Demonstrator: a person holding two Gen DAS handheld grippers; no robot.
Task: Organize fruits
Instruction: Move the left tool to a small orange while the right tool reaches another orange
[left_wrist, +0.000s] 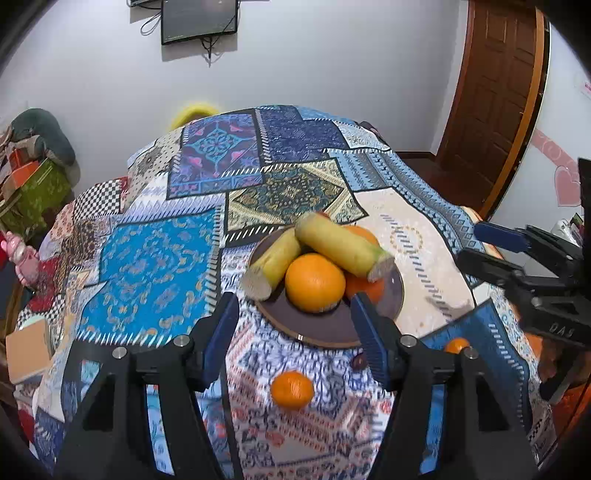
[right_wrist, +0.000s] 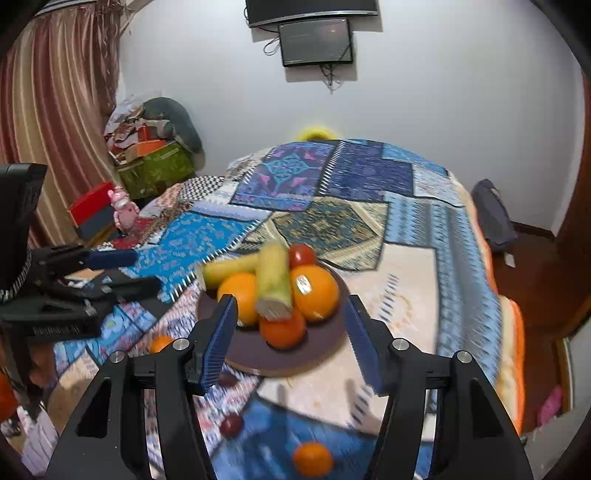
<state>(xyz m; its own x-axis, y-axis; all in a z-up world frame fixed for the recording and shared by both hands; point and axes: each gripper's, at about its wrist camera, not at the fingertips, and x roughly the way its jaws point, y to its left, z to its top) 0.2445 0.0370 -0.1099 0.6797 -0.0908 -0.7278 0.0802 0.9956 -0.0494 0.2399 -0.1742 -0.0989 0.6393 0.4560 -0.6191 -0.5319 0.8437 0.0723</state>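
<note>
A dark round plate (left_wrist: 325, 328) (right_wrist: 317, 350) on the patchwork cloth holds two corn cobs (left_wrist: 338, 247) (right_wrist: 273, 280), oranges (left_wrist: 314, 282) (right_wrist: 317, 291) and a red tomato (right_wrist: 303, 254). A loose mandarin (left_wrist: 291, 389) lies between my left fingers, on the cloth in front of the plate. Another mandarin (left_wrist: 456, 345) (right_wrist: 312, 459) and a dark red fruit (left_wrist: 358, 362) (right_wrist: 232, 424) lie nearby. My left gripper (left_wrist: 295, 328) is open above the cloth. My right gripper (right_wrist: 290, 332) is open before the plate, and shows in the left view (left_wrist: 480, 243).
The table's patchwork cloth (left_wrist: 155, 258) spreads far back to a white wall. Boxes and clutter (right_wrist: 155, 166) stand at the left, a pink toy (right_wrist: 123, 214) by the table's edge. A brown door (left_wrist: 491, 92) is at the right.
</note>
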